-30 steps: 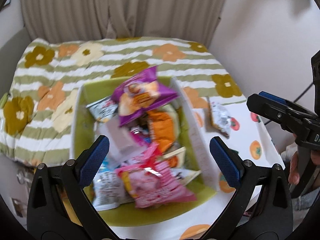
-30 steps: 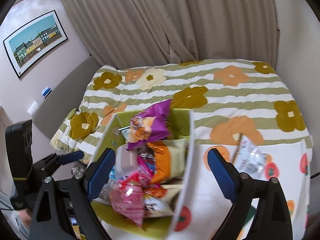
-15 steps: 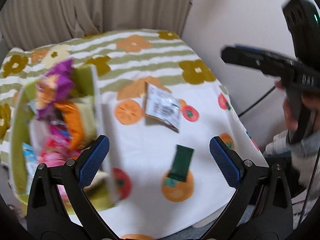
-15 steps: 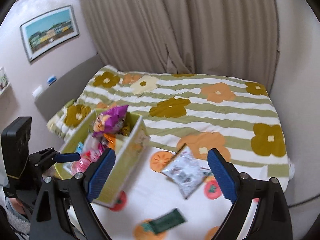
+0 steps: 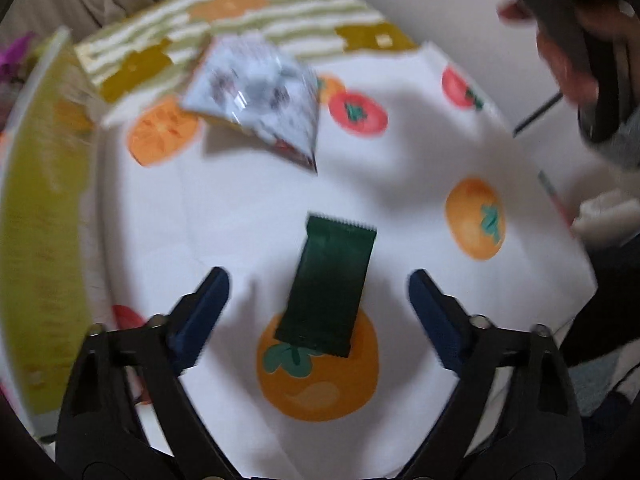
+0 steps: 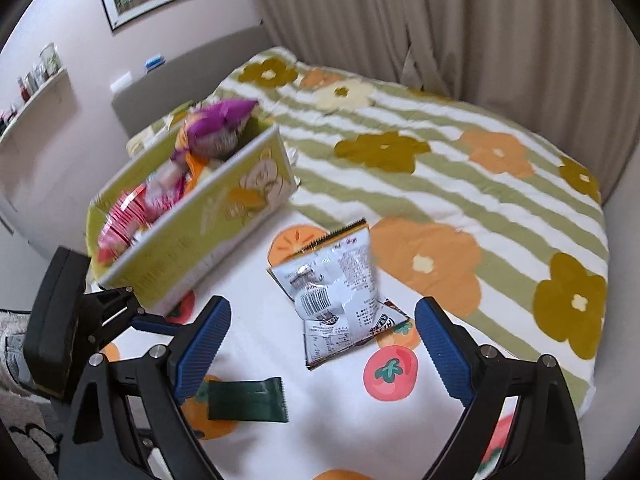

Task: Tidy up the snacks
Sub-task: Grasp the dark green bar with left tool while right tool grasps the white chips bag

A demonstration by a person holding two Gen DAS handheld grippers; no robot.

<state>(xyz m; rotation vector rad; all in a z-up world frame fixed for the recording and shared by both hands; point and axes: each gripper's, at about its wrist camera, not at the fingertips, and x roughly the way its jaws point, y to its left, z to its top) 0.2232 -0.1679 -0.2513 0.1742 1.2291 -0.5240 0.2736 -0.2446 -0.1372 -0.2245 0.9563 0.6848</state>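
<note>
A dark green snack packet (image 5: 329, 287) lies flat on the white fruit-print cloth (image 5: 400, 200). My left gripper (image 5: 318, 312) is open and empty, hanging over it with a finger on each side. A silver snack bag (image 5: 260, 96) lies beyond it. In the right wrist view my right gripper (image 6: 322, 354) is open and empty over the silver bag (image 6: 334, 284), with the green packet (image 6: 248, 400) at lower left. The green snack box (image 6: 192, 216), full of packets, stands at the left, and the left gripper (image 6: 120, 312) shows beside it.
The cloth lies on a bed with a green-striped flowered quilt (image 6: 440, 152). The box wall (image 5: 40, 200) fills the left of the left wrist view. A hand with the right gripper (image 5: 576, 40) is at upper right. Curtains and a wall shelf (image 6: 36, 88) stand behind.
Both grippers swung right from the snack box and came down over the cloth. The left is now close over the green packet, the right over the silver bag. Both stayed open.
</note>
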